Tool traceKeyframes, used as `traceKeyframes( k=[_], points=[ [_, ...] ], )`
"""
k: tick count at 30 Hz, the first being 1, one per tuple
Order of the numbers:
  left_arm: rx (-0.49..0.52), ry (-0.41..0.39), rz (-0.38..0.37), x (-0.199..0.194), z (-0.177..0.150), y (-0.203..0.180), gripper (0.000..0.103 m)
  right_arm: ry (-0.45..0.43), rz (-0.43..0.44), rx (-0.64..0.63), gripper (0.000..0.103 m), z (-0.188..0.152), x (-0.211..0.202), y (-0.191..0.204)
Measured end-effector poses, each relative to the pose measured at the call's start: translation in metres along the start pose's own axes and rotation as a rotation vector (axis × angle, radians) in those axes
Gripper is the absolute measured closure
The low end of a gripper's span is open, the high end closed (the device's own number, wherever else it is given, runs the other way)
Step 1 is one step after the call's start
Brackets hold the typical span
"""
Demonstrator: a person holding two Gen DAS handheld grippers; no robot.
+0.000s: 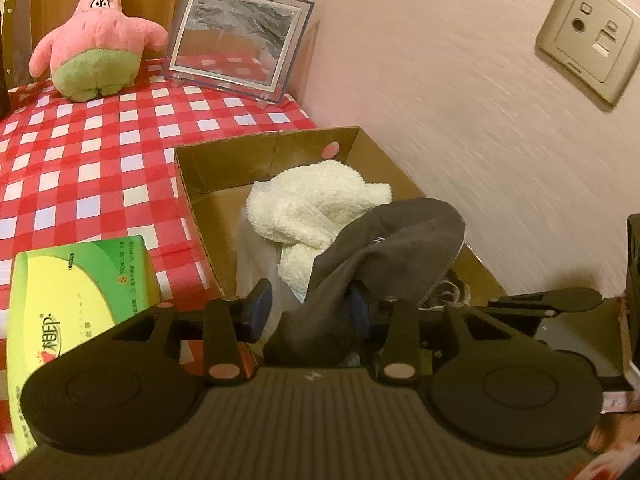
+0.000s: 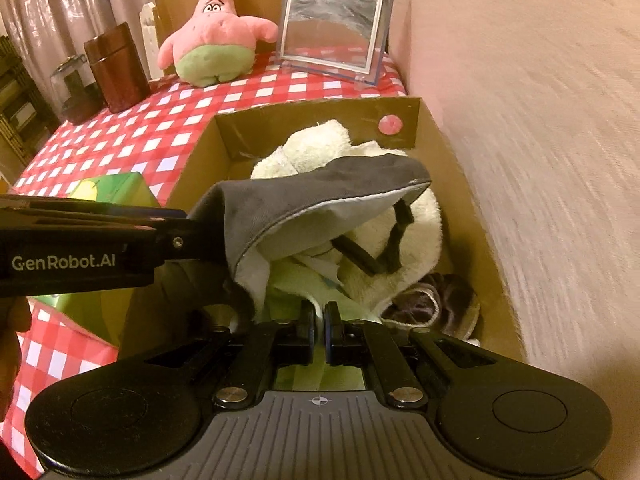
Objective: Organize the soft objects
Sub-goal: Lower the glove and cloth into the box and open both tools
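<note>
Dim, warm orange indoor light; strong fisheye bending and smeared wall [image 1: 460,128] texture toward edges.

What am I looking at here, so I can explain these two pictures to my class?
A person holds two hand-held pincer tools; each picture comes from a camera on one, looking along its fingers. On the red checked tablecloth stand a pink star plush, a picture frame, a green box and a cardboard box holding a white towel. The left gripper is open, with a grey cloth draped at its fingers over the box. The right gripper is shut, low in the box.
</note>
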State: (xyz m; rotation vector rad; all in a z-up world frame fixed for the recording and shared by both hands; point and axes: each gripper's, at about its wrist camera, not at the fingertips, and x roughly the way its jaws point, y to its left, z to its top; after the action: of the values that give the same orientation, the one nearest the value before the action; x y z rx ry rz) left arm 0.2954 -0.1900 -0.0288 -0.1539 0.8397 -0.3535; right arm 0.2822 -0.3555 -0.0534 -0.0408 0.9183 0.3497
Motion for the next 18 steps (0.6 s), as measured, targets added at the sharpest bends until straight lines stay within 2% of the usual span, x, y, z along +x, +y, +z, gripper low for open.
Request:
traceKeyframes(
  k=[3,4,6,8,11,18],
  points=[
    [0.014,-0.009,0.002,-0.006,0.000,-0.003,0.046,-0.001,-0.005,0.006,0.098,-0.003,-0.007,-0.002],
    [0.019,-0.012,-0.002,-0.008,0.001,-0.004,0.044,0.000,-0.006,0.011,0.095,-0.004,-0.009,-0.002],
    [0.020,-0.016,-0.009,-0.011,0.001,-0.006,0.040,0.001,-0.015,0.015,0.084,-0.007,-0.015,-0.002],
    [0.028,-0.019,-0.009,-0.013,0.001,-0.009,0.038,-0.008,-0.015,0.021,0.060,-0.010,-0.020,-0.004],
    [0.028,-0.020,-0.016,-0.016,0.000,-0.011,0.034,-0.018,-0.012,0.039,0.058,-0.016,-0.028,-0.006],
    [0.003,-0.036,-0.041,-0.032,-0.002,-0.002,0.034,-0.042,-0.012,0.060,0.057,-0.026,-0.046,-0.009]
  ],
)
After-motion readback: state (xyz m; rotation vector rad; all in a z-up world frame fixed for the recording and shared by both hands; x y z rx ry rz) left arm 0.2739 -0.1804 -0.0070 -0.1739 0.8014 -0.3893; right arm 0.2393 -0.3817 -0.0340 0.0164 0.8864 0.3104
